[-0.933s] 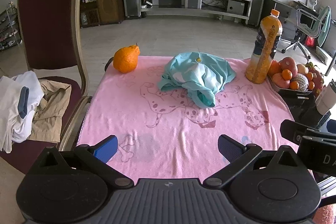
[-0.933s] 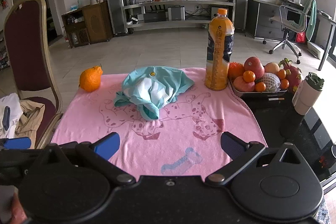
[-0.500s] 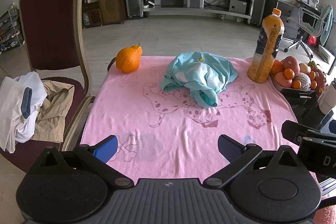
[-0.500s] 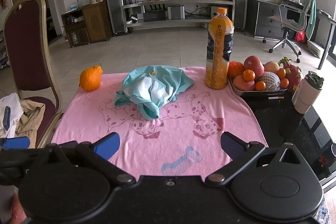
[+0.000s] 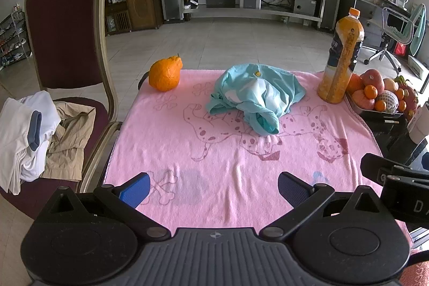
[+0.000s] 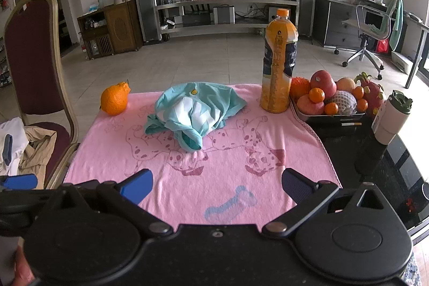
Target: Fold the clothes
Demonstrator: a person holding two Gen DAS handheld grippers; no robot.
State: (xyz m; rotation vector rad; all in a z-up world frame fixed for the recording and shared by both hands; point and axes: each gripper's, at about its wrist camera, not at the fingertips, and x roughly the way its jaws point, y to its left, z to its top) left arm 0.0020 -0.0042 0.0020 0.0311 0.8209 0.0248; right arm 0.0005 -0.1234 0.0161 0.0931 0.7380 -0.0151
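While both of my grippers wait over the near edge of the pink towel (image 5: 214,157), I see nothing in either one. My left gripper (image 5: 213,185) has its two fingers spread wide apart, and so does my right gripper (image 6: 215,182). The teal shirt (image 5: 257,95) sits in a crumpled heap on the far middle of the towel, well apart from both grippers. A bumpy orange (image 5: 164,74) rests at the far left corner of the towel. A tall juice bottle (image 6: 278,63) stands upright at the far right, just beside a tray of fruit (image 6: 335,101). On the left, a chair (image 5: 67,26) holds a pile of white and tan clothes (image 5: 40,136).
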